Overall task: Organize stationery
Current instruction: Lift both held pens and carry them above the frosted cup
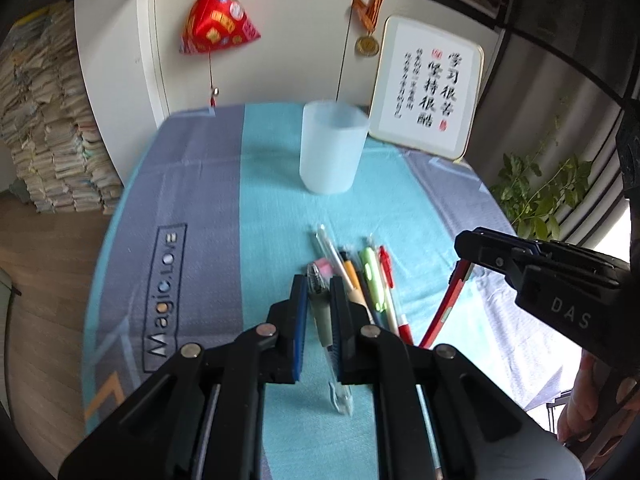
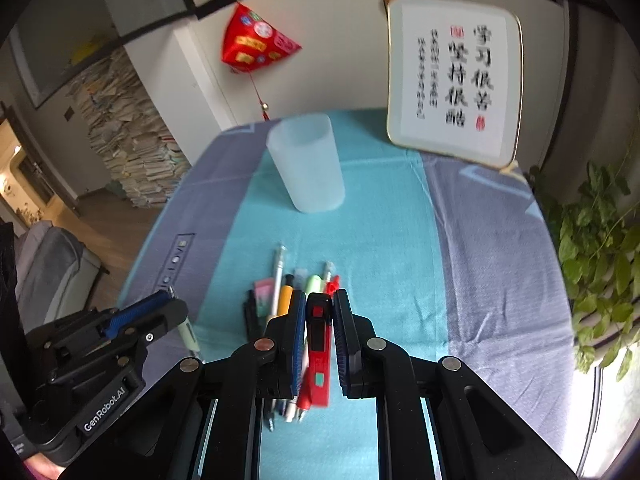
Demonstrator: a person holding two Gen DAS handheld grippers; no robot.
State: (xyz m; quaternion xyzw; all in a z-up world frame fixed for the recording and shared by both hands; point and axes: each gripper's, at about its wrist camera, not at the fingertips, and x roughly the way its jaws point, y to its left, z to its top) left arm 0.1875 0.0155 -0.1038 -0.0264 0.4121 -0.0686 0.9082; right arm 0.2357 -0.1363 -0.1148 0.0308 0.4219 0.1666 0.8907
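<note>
A frosted translucent cup point(image 1: 332, 148) stands upright on the cloth-covered table, also in the right wrist view point(image 2: 306, 164). Several pens point(image 1: 368, 280) lie in a row on the teal stripe in front of it point(image 2: 280, 292). My left gripper point(image 1: 319, 292) is shut on a clear pen with a pale green grip point(image 1: 322, 320), just above the cloth. My right gripper point(image 2: 319, 304) is shut on a red utility knife point(image 2: 318, 344) and holds it over the row of pens; the knife also shows in the left wrist view point(image 1: 448, 304).
A framed calligraphy board point(image 1: 428, 88) leans at the back right of the table. A red pyramid ornament point(image 1: 218, 20) hangs on the wall. A leafy plant point(image 2: 600, 248) stands off the right edge. Stacks of books point(image 1: 48, 128) rise on the floor at left.
</note>
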